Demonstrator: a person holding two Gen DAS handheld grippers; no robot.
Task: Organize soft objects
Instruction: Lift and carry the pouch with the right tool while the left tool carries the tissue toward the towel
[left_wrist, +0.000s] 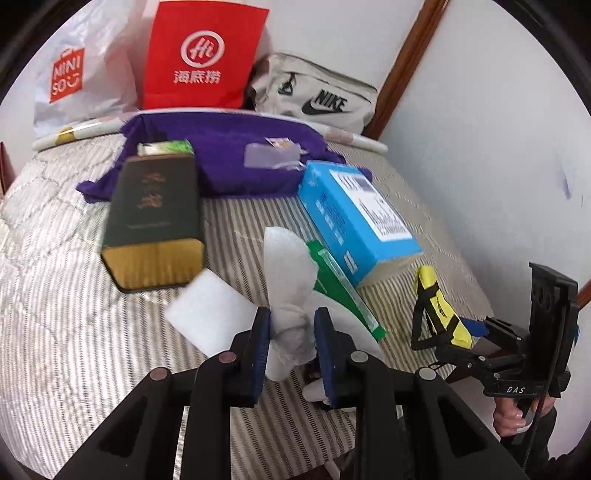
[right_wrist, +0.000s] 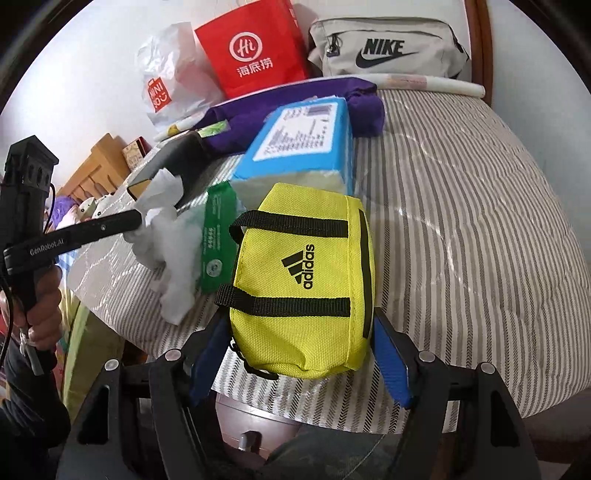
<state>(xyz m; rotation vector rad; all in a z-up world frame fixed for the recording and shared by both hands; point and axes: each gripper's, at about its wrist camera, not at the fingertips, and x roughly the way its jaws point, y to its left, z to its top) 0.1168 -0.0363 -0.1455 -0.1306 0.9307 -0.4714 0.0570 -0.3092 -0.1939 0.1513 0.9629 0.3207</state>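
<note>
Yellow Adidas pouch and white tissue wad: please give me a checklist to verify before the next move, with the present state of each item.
1. Left gripper grips the crumpled white tissue wad: ok, pads press it.
2. Right gripper holds the yellow fabric Adidas pouch at both sides: ok.
3. Pouch zipper open to receive the tissue: cannot tell.
4. Tissue clear of the green plastic packet: not ok, they overlap in view.
5. Blue cardboard box away from both grippers: ok.
6. Striped bed cover free beside the pouch: ok.
</note>
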